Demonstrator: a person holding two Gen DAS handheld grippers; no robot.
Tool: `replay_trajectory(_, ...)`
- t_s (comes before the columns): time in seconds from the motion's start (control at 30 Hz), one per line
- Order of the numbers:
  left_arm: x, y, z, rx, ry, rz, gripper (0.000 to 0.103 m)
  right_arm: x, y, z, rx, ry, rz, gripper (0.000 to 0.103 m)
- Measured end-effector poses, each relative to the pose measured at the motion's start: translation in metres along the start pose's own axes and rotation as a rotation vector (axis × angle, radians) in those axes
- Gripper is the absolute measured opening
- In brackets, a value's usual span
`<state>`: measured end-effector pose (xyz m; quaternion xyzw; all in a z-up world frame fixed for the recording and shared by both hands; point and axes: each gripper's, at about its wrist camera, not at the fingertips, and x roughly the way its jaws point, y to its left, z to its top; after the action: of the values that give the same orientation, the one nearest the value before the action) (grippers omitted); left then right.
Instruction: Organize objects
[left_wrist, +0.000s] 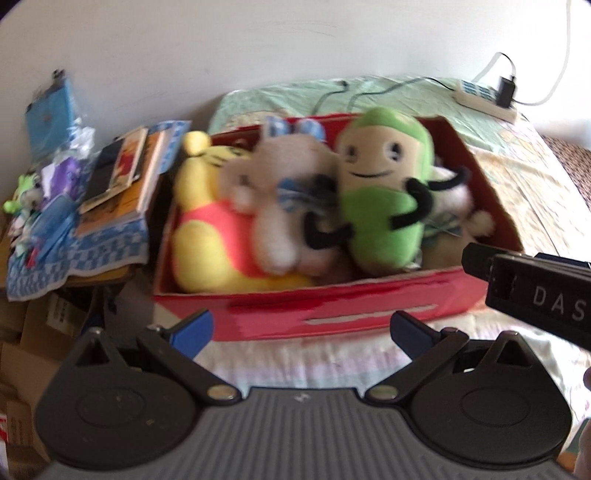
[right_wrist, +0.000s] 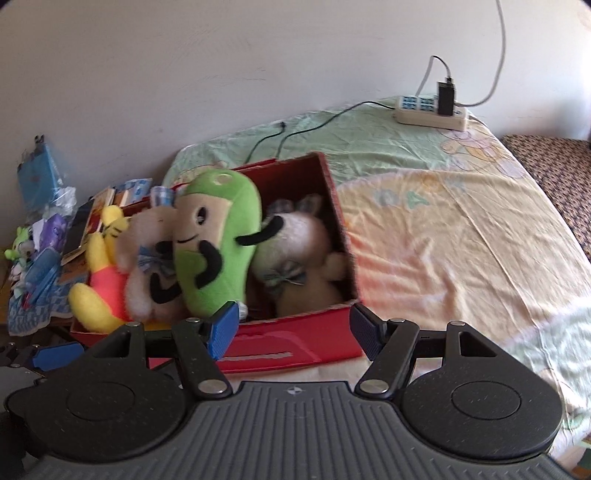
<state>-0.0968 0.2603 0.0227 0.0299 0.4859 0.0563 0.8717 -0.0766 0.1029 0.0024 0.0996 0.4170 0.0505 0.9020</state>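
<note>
A red cardboard box stands on the bed and holds several plush toys. A green plush with black arms leans upright in the middle. A yellow bear in a pink shirt fills the left end. A cream bunny sits between them, and another pale plush with a bow lies at the right end. My left gripper is open just in front of the box. My right gripper is open at the box's near wall, holding nothing.
A side table with books and clutter on a blue checked cloth stands left of the box. A power strip with cables lies at the bed's far corner. The bed sheet spreads to the right. Cardboard boxes sit below left.
</note>
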Motion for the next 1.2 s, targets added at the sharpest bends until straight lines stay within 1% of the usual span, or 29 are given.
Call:
replay_trajectory(0.1,-0.002,0.012,0.005,-0.029,-0.016,0.023,0.102,0.002,0.012,0.006,-0.027,-0.009,0.025,0.069)
replay_trajectory(0.23,-0.008,0.022,0.016,-0.052,-0.067,0.063,0.102,0.002,0.024,0.017,-0.059,-0.042,0.052,0.069)
replay_trajectory(0.43,-0.007,0.027,0.041,-0.053,-0.113,0.084,0.102,0.006,0.026,0.037,-0.062,-0.094,0.045,0.070)
replay_trajectory(0.57,0.001,0.022,0.049,-0.041,-0.104,0.070,0.102,0.013,0.020,0.042,-0.055,-0.087,0.040,0.070)
replay_trajectory(0.8,0.015,0.011,0.053,-0.028,-0.085,0.049,0.102,0.022,0.015,0.045,-0.064,-0.076,0.044,0.070)
replay_trajectory(1.0,0.024,0.013,0.053,-0.036,-0.082,0.065,0.102,0.036,0.015,0.044,-0.069,-0.045,0.041,0.070)
replay_trajectory(1.2,0.026,0.016,0.052,-0.050,-0.072,0.070,0.102,0.037,0.018,0.044,-0.081,-0.038,0.044,0.070)
